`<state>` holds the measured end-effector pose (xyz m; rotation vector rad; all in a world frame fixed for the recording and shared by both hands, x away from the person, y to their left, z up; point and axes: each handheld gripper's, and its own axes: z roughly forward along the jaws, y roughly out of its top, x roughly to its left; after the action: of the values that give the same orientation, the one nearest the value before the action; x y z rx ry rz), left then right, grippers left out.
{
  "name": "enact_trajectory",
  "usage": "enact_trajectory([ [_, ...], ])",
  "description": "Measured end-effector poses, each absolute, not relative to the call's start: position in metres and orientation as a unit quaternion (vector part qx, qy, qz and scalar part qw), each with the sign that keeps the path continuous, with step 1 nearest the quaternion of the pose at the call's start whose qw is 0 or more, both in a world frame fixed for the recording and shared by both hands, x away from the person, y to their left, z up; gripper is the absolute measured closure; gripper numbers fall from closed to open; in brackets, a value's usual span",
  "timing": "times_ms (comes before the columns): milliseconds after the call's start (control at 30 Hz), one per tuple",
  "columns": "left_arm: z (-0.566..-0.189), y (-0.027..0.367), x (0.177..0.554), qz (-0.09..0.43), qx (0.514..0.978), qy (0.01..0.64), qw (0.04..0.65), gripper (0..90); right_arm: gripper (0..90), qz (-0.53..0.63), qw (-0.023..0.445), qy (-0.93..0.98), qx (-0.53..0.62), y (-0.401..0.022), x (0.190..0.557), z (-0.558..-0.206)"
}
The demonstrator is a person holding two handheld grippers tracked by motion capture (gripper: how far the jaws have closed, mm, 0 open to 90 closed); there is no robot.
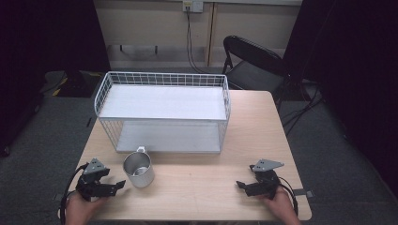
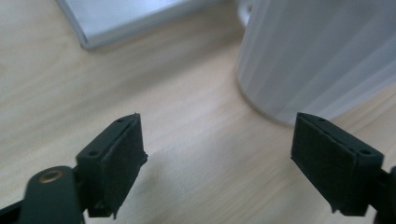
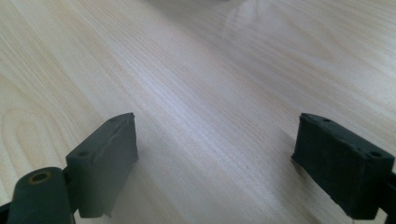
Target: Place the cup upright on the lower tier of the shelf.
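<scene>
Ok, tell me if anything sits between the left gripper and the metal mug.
Nothing visible does. The left gripper has its jaws open, pointing at the metal mug across bare table. In the left gripper view the mug stands just beyond the jaws.

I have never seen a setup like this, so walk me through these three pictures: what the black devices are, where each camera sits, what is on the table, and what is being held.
A person sits at a pale wooden table and holds hand-operated tongs in each hand. The high view looks down from above: the left tongs and the right tongs rest near the table's front edge. The other two pictures come from cameras on the tongs, looking along their black jaws. On the table stand a white two-level wire rack and a shiny metal mug with a handle. In the left gripper view the mug stands just ahead of open jaws. Both tongs are open and hold nothing.
</scene>
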<state>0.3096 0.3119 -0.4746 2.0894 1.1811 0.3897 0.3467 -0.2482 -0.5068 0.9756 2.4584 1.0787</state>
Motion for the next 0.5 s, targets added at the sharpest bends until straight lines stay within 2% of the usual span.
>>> enact_trajectory([
  [500, -0.45, 0.301, 0.307, 0.14, 0.804, 0.439, 0.374, 18.0, 12.5, 0.374, 0.142, 0.852, 0.338, -0.248, 0.347, -0.507],
])
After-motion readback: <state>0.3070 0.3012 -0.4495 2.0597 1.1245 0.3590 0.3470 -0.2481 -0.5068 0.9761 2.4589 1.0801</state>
